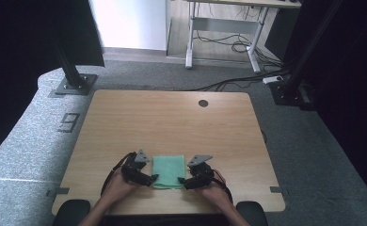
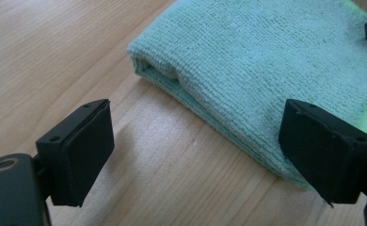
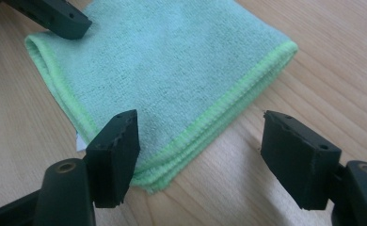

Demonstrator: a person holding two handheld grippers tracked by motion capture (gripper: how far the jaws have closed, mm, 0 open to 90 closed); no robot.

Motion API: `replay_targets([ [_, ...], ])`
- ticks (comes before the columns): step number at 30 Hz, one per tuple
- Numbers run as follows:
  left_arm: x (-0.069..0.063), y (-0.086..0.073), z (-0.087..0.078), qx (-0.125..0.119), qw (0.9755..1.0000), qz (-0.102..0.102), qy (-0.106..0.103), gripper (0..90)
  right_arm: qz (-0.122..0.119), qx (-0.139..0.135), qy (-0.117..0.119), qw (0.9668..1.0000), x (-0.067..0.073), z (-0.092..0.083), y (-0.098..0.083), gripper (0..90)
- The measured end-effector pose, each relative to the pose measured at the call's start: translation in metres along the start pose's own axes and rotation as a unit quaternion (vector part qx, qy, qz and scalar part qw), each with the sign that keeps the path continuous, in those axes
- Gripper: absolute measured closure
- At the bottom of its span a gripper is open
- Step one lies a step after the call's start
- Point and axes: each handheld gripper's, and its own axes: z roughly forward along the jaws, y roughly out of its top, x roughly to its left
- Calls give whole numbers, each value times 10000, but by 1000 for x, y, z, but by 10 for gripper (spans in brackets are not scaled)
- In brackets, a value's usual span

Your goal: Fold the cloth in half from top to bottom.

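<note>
My left gripper [image 1: 154, 178] sits at the left near corner of the folded mint-green microfibre cloth [image 1: 168, 172], jaws spread wide, nothing between them. In the left gripper view my left gripper [image 2: 195, 146] has one pad over bare wood and the other pad low by the cloth's [image 2: 271, 70] near edge; whether that pad touches the cloth, can't tell. The cloth's folded layers gape open at its corner.

The cloth lies flat on the light wooden table [image 1: 172, 117], close to the near edge, about midway along it, between my two grippers. Bright green stitched hem runs along its right side and near edge.

My right gripper [image 1: 182, 180] is at the cloth's right near corner, jaws apart, not clamping. In the right gripper view my right gripper [image 3: 200, 155] straddles that hemmed corner of the cloth [image 3: 172, 70]: one pad over the cloth, the other over bare wood, corner lying between them unpressed. A jaw of the left gripper shows at the cloth's far corner there.
</note>
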Motion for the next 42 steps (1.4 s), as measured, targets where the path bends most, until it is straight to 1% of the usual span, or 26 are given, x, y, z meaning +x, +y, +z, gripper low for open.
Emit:
replay_targets([
  [3,-4,0,-5,-77,10000,23,7,114,-8,13,-55,10000,0,1,-2,267],
  [5,-8,-3,-8,-141,9999,-11,-76,114,-33,-2,-96,9999,0,2,-3,257],
  [6,-10,-4,-9,-133,9999,-13,-91,114,1,3,-94,10000,0,3,-3,251],
  [8,-12,-8,-7,-64,10000,0,-54,114,49,-13,-90,9999,-1,3,-3,237],
  [9,-12,-10,-5,7,10000,3,-26,115,67,-13,-76,9999,-1,3,-4,234],
  [11,-10,-12,-3,-28,9998,-171,-72,114,82,-10,-85,9999,0,1,-4,232],
  [12,-9,-13,-2,-23,9998,-211,-53,112,64,-27,-105,9999,0,0,-4,230],
  [13,-9,-13,-2,-41,9998,-208,-37,109,43,-20,-108,9999,0,-1,-5,229],
  [14,-8,-13,-2,-56,9998,-214,-31,108,80,-32,-110,9999,1,-1,-6,228],
  [18,-9,-15,-2,-98,9996,-253,0,109,107,-51,-113,9999,0,-3,-9,220],
  [21,-9,-16,-1,-131,9996,-259,-4,108,104,-47,-133,9998,0,-2,-9,215],
  [23,-9,-15,-2,-109,9996,-267,-18,109,101,-58,-146,9998,0,-2,-9,212],
  [24,-9,-14,-2,-103,9997,-231,-34,109,112,-54,-152,9998,0,-1,-10,208],
  [26,-7,-9,-4,-142,9997,-209,14,102,150,-65,-142,9998,-2,0,-11,200],
  [27,-3,-4,-6,-226,9994,-242,97,102,179,-75,-142,9997,-2,0,-11,194],
  [29,5,6,-8,-391,9985,-362,145,103,187,-75,-164,9997,-2,1,-11,185],
  [30,10,12,-8,-447,9980,-413,171,104,185,-65,-173,9997,-2,1,-11,183],
  [32,19,22,-4,-535,9969,-489,315,107,187,-67,-186,9996,-1,1,-11,181],
  [33,23,25,-2,-510,9967,-491,400,115,194,-65,-188,9996,-1,1,-11,180],
  [35,32,33,8,-378,9959,-499,659,116,197,-77,-185,9996,-1,1,-11,180],
  [36,36,35,13,-317,9955,-508,737,116,189,-79,-182,9996,-1,1,-11,180],
  [38,41,37,22,-178,9955,-528,767,115,200,-84,-190,9996,-1,1,-11,177],
  [39,42,37,26,-99,9959,-472,768,114,204,-87,-193,9996,-1,1,-11,176],
  [40,41,36,29,-75,9961,-441,762,113,215,-87,-192,9995,-1,1,-11,176],
  [42,40,34,29,-119,9958,-505,752,115,216,-73,-204,9995,-1,1,-11,172],
])
